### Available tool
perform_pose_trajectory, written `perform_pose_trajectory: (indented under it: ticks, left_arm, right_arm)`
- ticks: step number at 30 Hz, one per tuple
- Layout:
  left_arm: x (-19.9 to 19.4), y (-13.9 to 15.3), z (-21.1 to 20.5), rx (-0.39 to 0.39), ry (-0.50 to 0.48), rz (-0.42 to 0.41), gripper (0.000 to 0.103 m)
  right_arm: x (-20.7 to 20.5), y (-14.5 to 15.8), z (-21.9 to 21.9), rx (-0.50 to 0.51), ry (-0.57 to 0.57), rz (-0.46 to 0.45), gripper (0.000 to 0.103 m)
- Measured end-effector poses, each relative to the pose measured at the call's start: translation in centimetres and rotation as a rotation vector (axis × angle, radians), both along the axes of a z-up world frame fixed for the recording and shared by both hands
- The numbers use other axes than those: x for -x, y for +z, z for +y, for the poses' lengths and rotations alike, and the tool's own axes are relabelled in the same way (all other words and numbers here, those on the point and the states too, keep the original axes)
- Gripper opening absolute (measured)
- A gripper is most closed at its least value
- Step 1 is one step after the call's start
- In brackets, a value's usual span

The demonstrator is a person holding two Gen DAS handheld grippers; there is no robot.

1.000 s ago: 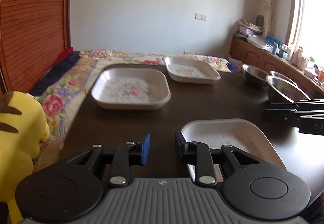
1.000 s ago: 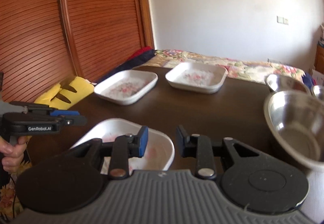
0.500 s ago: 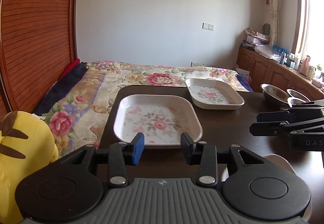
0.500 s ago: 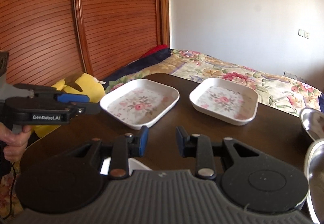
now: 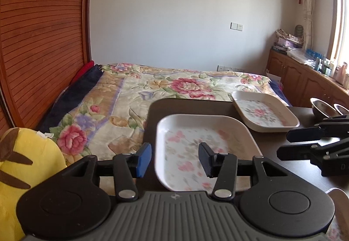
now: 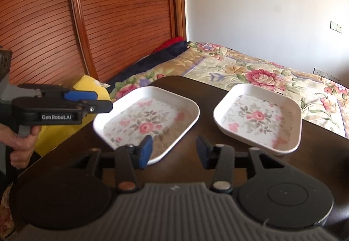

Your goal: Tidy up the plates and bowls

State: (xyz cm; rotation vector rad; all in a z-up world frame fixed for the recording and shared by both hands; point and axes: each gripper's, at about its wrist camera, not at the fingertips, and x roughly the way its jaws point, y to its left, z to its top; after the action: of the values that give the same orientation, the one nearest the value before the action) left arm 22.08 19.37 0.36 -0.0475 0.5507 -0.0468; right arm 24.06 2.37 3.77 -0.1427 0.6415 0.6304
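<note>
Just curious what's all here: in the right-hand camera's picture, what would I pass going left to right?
Person's hand → left gripper → yellow plush toy → nearer white floral square plate → second white floral square plate → floral bedspread.

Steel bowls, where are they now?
Left wrist view, far right: two steel bowls at the table's edge, beyond the far floral plate.

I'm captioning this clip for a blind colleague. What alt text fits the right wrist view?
Open right claw hovers over a dark table facing two square floral plates set side by side, apart. At left, a hand holds the left claw near the nearer plate's corner; a floral bedspread lies behind.
</note>
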Motion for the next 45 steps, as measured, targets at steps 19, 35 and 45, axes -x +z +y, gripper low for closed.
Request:
perform_pose_trajectory:
  ticks: [19,35,45]
  left_arm:
    - [-3.9,-2.6,1.5,-0.006,-0.022,0.065,0.036]
    - [-4.2,-2.9,1.4,0.011,-0.036,0.070,0.026]
    - [-3.7,-2.8,1.2,0.021,-0.026,0.075,0.022]
  right_arm:
    - [-3.9,-2.3,2.2,0.024,0.022,0.101,0.043]
    - [-4.4,-2.9,2.6,0.026,0.036,0.118,0.029]
    - [-4.5,-2.9,2.6,0.024,0.031,0.123,0.023]
